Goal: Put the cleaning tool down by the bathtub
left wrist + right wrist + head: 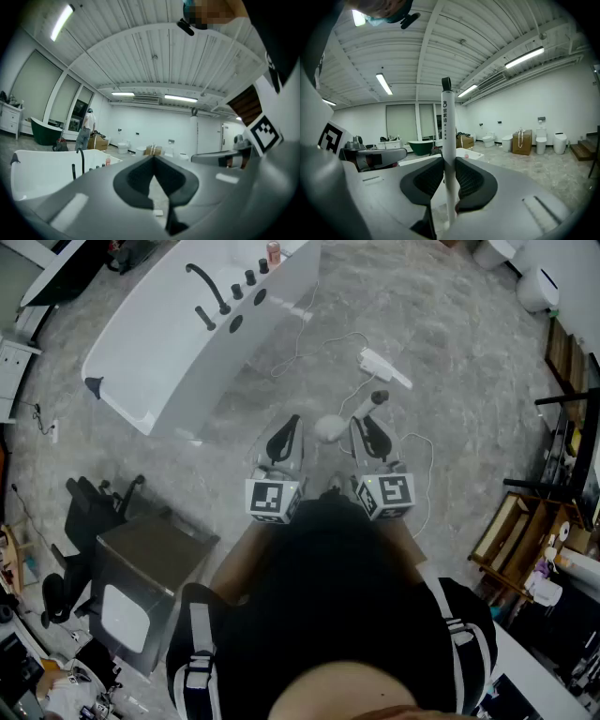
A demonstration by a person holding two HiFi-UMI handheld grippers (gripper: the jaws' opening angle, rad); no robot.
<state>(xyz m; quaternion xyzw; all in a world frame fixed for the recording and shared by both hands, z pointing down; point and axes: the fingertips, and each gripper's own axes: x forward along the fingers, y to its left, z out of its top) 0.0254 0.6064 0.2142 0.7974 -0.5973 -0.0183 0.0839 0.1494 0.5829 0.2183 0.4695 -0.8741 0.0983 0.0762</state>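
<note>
Head view: sits above the person and faces steeply down at the floor (450, 362). The bathtub (131, 352) lies far off at 11 o'clock. The left gripper (289, 423) and right gripper (364, 426) are close, near centre.

Left gripper view: rides on that gripper and faces level across the room. Its own jaws fill the lower half.

Right gripper view: same mount, with the pole (447, 140) hard against the lens at 12 o'clock.

Shared: the bathtub shows in all three. Each gripper view catches the other gripper, at 3 and 9 o'clock.

Open floor (450, 362) beside the bathtub (187, 334), with only a loose cable (299, 334) and white device (384, 368) ahead.
</note>
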